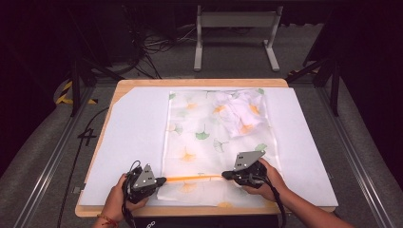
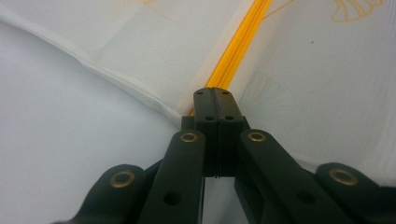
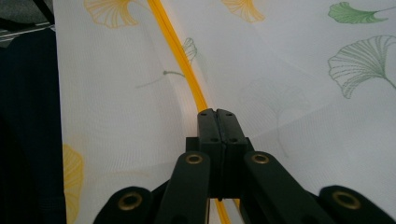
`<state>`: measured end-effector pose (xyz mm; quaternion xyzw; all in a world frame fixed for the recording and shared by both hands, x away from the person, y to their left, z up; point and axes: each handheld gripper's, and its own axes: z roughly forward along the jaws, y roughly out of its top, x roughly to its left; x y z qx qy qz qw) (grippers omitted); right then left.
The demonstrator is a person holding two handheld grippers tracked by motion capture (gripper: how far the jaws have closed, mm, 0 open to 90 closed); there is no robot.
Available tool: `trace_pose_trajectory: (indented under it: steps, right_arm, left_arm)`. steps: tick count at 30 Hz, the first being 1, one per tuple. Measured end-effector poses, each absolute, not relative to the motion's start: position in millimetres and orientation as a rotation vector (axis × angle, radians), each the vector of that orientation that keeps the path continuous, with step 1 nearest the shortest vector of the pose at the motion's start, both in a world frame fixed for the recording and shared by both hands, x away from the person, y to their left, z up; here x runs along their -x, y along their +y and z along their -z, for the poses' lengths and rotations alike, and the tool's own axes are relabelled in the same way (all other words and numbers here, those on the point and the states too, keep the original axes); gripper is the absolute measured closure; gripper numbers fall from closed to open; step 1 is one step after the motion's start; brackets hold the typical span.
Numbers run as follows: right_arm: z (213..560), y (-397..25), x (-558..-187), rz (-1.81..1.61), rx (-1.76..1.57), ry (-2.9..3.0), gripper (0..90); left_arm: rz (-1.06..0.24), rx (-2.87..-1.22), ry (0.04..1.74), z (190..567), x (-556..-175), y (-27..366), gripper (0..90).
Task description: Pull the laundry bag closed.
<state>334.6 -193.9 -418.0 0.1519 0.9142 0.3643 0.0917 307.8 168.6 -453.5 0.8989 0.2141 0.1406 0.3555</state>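
Sheer white fabric w/ ginkgo-leaf print [image 1: 209,137] lies flat on white table cover [image 1: 133,142], far corner bunched. Left gripper [image 1: 161,180] & right gripper [image 1: 224,175] both clamped on its orange zipper strip [image 1: 192,178], near front edge.

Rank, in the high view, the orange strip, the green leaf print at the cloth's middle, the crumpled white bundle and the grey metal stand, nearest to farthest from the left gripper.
From the left gripper:
1. Orange strip, clamped in its jaws, running right.
2. Green leaf print, mid-cloth, ahead.
3. Crumpled white bundle, far right of the cloth.
4. Grey metal stand, on the floor past the table.
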Motion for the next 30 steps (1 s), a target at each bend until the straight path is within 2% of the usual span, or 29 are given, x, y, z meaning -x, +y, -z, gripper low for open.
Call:
trace_pose_trajectory:
  steps: [10, 30]
  right_arm:
    - [424, -216, -333, -1.049, -0.518, 2.712, 90.0]
    - [426, -286, -320, -1.059, -0.697, 2.642, 90.0]
  left_arm:
    - [-0.365, -2.322, 0.555, 454, -308, 169, 90.0]
    - [-0.349, -2.311, 0.559, 454, -309, 170, 90.0]
